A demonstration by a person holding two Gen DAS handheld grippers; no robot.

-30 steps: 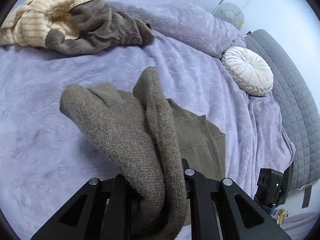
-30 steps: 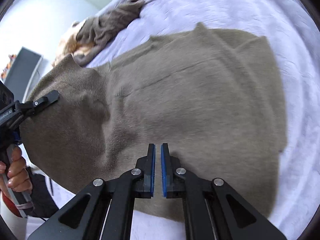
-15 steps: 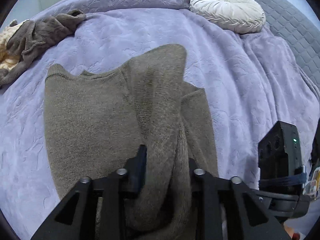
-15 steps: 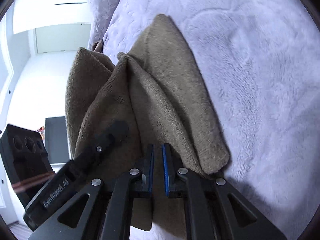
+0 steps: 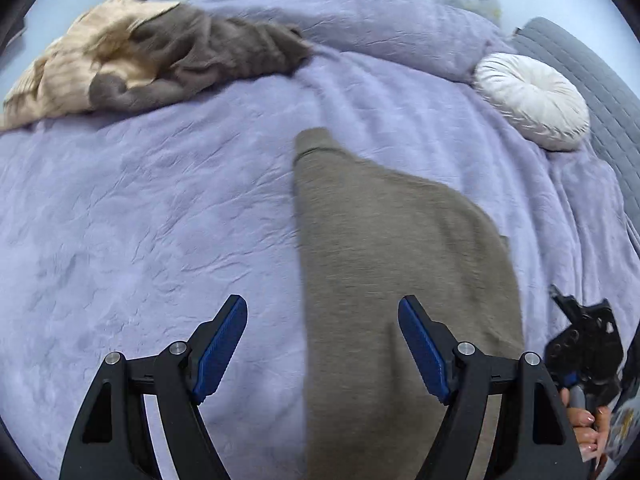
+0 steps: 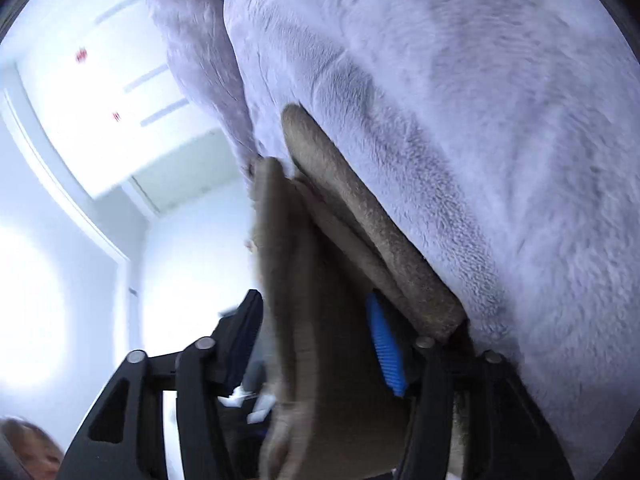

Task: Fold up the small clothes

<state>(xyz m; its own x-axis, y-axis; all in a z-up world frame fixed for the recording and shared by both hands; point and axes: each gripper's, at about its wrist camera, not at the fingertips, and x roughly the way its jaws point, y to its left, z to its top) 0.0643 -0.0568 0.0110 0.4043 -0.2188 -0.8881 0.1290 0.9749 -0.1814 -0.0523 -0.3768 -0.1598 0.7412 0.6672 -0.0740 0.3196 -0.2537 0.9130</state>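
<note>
Purple blanket (image 5: 160, 208) on the bed, brown sweater (image 5: 392, 248) folded near its front edge, my left gripper (image 5: 322, 344) opening wide above the sweater, my right gripper (image 6: 316, 344) opening, sweater loose between its jaws.

Left gripper (image 5: 322, 344) tilted down over sweater (image 5: 400, 280), jaws opening, pads clear. Right gripper (image 6: 316, 344) level beside it, jaws opening, sweater between.

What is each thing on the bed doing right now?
Brown sweater: folded, lying flat on the bed.
Blanket: spread out, wrinkled.
Clothes pile: crumpled, not folded.
Round pillow: resting at the bed's edge.
Left tool: opening, gripping nothing.
Right tool: opening, sweater between its jaws.
</note>
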